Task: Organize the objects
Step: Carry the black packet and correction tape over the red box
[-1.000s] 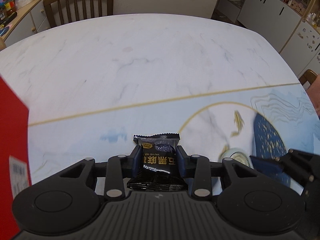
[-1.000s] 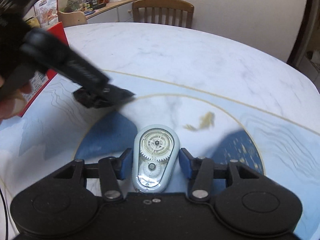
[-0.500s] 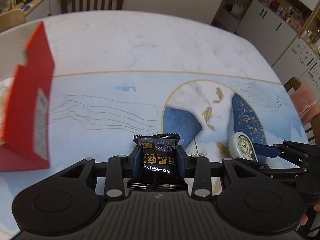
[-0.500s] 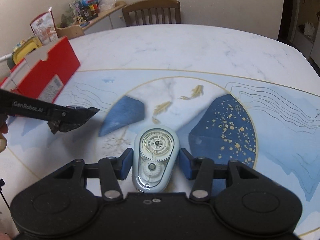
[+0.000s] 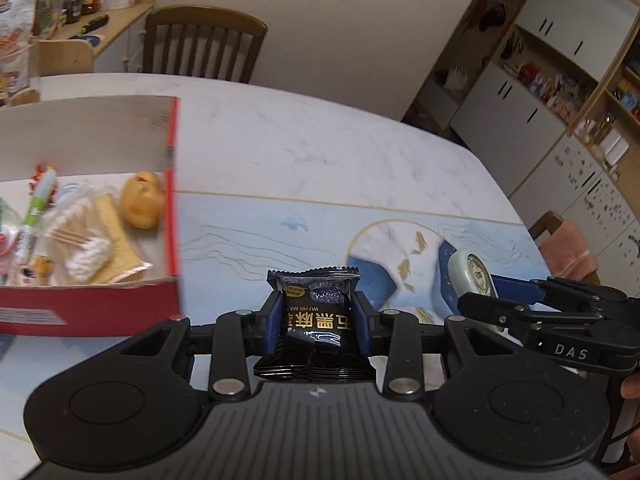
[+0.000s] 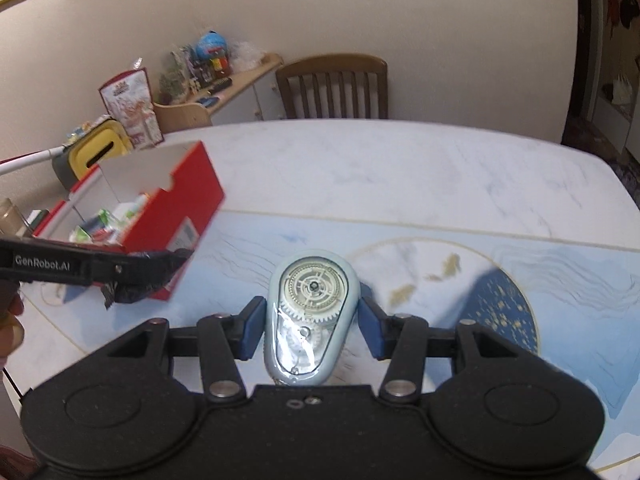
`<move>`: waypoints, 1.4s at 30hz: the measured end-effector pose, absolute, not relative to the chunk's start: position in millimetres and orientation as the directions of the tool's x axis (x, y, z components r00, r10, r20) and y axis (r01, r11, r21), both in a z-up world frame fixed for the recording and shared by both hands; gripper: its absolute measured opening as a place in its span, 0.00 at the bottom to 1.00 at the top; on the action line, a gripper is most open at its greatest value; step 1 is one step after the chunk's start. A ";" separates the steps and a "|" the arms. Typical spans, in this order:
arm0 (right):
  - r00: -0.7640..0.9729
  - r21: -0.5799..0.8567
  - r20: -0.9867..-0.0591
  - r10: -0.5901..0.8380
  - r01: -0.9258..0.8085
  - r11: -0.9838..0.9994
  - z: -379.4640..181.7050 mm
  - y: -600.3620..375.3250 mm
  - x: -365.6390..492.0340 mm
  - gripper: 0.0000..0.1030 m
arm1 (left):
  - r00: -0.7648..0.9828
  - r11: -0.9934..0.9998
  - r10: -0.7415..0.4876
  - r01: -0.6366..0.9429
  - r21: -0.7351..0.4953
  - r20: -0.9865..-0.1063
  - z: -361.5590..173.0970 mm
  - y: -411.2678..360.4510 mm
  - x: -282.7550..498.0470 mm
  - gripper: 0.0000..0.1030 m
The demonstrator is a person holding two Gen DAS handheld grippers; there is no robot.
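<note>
The left gripper (image 5: 318, 322) has its two blue pads pressed tight on the sides of a small black snack packet (image 5: 316, 320) with gold writing, and it holds the packet up above the table (image 5: 320, 152). The right gripper (image 6: 310, 330) squeezes a pale blue tape roller (image 6: 310, 312) with see-through gears inside, also up off the table. In the left wrist view, that roller shows at about 3 o'clock from the packet, stuck between blue fingers on a black arm. A red box (image 5: 90, 304) sits on the table at about 9 o'clock from the packet, near it but not touching. The box is open on top. Inside it lie a yellow-brown round thing (image 5: 142, 200), a bag of cotton swabs (image 5: 76, 236) and a green and white pen (image 5: 34, 216). In the right wrist view, the box is at about 10 o'clock from the roller, and the left gripper with its dark packet is in front of the box's near corner. A wooden chair (image 6: 332, 86) stands at the far side of the table, at 12 o'clock.
</note>
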State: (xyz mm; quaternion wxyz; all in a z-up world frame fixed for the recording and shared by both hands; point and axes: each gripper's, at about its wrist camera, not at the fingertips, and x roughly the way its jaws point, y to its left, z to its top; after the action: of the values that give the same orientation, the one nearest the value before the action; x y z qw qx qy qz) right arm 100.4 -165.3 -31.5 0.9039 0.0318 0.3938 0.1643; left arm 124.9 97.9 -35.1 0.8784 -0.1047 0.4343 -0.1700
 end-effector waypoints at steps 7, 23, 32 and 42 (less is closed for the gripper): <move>0.641 0.180 -0.689 0.338 -0.300 0.937 -13.3 -111.9 108.6 0.48 | 0.606 0.915 -0.397 0.206 -0.346 -0.689 -16.9 154.6 116.6 0.34; 0.623 0.094 -0.682 0.384 -0.446 0.890 15.6 34.5 148.1 0.48 | 0.705 0.966 -0.251 0.137 -0.220 -0.663 -10.1 285.2 128.8 0.34; 0.580 0.004 -0.739 0.343 -0.505 0.863 2.4 96.7 184.0 0.48 | 0.678 0.980 -0.193 0.101 -0.170 -0.709 -25.7 330.1 160.0 0.34; 0.527 -0.023 -0.794 0.303 -0.523 0.852 -29.2 136.5 218.1 0.48 | 0.617 0.982 -0.187 0.108 -0.153 -0.765 -50.4 334.4 206.5 0.34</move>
State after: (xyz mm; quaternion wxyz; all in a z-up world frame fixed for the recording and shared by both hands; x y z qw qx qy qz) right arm 218.1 136.5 -29.2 0.8642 -0.1303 0.4233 0.2389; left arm 206.5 334.4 -50.4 0.8979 -0.0459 0.4300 -0.0821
